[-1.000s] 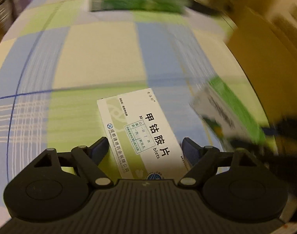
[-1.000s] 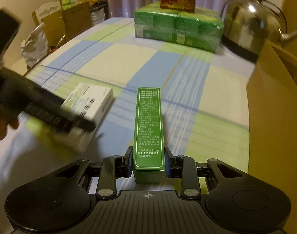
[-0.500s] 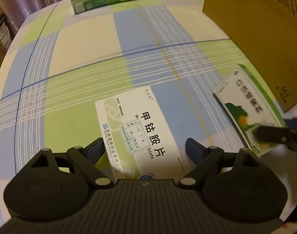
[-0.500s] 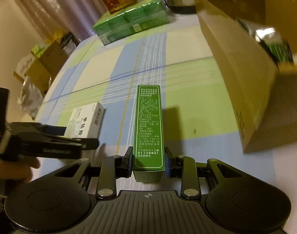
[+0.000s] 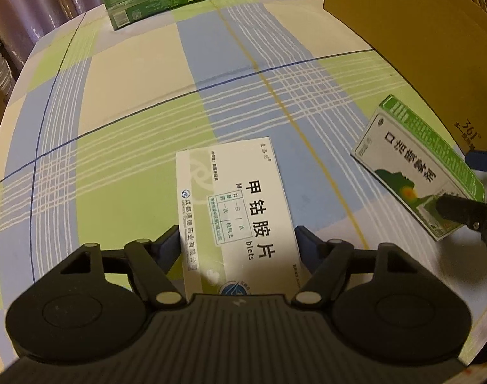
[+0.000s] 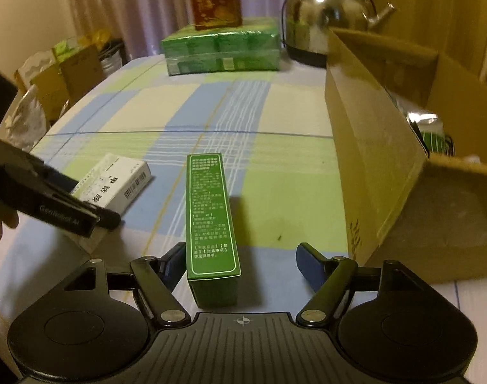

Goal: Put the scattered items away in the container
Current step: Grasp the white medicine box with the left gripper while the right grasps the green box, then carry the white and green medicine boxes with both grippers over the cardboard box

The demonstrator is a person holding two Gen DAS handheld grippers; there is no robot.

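Between the right gripper's (image 6: 240, 264) parted jaws, the green box (image 6: 211, 214) points lengthwise away.

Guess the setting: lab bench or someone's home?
Likely a home dining table: a plaid tablecloth, a steel kettle at the far edge, curtains behind. Medicine boxes lie beside an open cardboard box, with more cartons on the floor.

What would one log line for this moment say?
left gripper: open, astride white box | right gripper: open, green box loose between jaws | both boxes outside carton
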